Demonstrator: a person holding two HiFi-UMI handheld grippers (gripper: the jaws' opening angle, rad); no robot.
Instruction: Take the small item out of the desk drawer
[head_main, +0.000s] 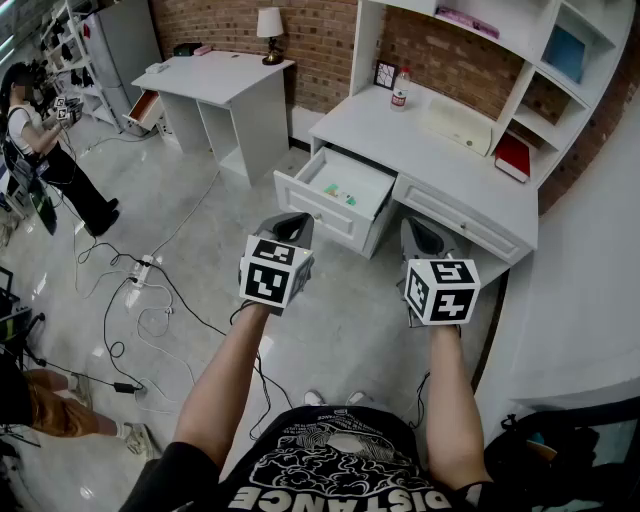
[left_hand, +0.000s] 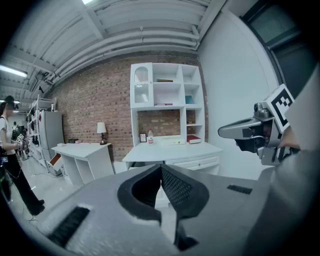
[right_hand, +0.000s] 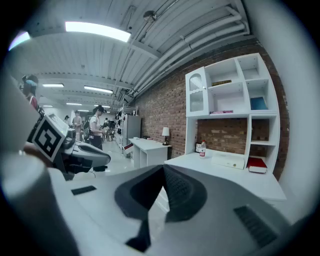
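Observation:
The white desk (head_main: 430, 130) has its left drawer (head_main: 300, 200) pulled open. Small green items (head_main: 342, 194) lie on the drawer's pale floor. In the head view my left gripper (head_main: 290, 224) hangs in the air just in front of the drawer, shut and empty. My right gripper (head_main: 420, 234) is level with it, before the closed right drawer (head_main: 460, 221), also shut on nothing. In the left gripper view the jaws (left_hand: 161, 168) meet and hide the drawer below the desk (left_hand: 170, 150). In the right gripper view the jaws (right_hand: 163, 168) are likewise pressed together.
A bottle (head_main: 400, 88) and a red book (head_main: 512, 155) stand on the desk and hutch. A second white desk (head_main: 215, 75) with a lamp (head_main: 270, 25) is at the back left. Cables (head_main: 140, 290) trail on the floor, a person (head_main: 40, 150) stands at far left, and a black bag (head_main: 560, 450) lies at lower right.

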